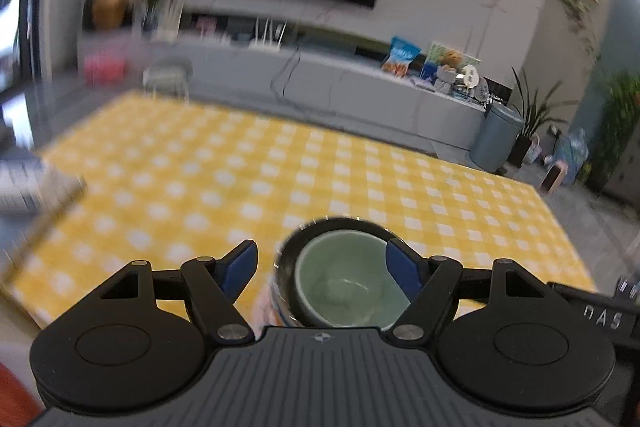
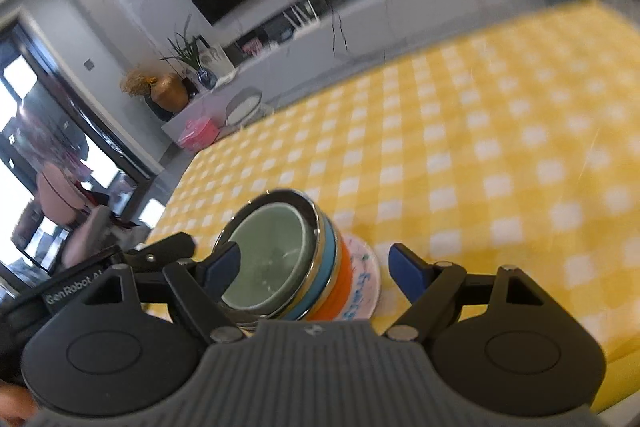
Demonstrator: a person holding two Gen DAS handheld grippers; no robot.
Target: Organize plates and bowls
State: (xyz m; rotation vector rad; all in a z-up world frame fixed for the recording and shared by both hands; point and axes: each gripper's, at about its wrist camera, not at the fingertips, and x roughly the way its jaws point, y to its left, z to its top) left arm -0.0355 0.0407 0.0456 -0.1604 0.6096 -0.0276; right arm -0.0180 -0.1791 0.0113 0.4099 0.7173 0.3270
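While gaping, both hand-held grippers (image 1: 322,267) (image 2: 314,269) grasp nothing.

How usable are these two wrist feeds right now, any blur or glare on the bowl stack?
Left wrist: motion blur worst at the left edge; the green bowl is soft but readable. Right wrist: checked tablecloth and background smeared, nested bowl stack fairly sharp, slight sheen on its metal rim. Fisheye bending in both; ceiling-light glare in the upper corners.

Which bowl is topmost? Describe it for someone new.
On the yellow checked tablecloth, near its front edge, a stack of bowls sits on a patterned plate. The top one is the pale green bowl, nested inside a metal-rimmed bowl, above blue and orange ones.
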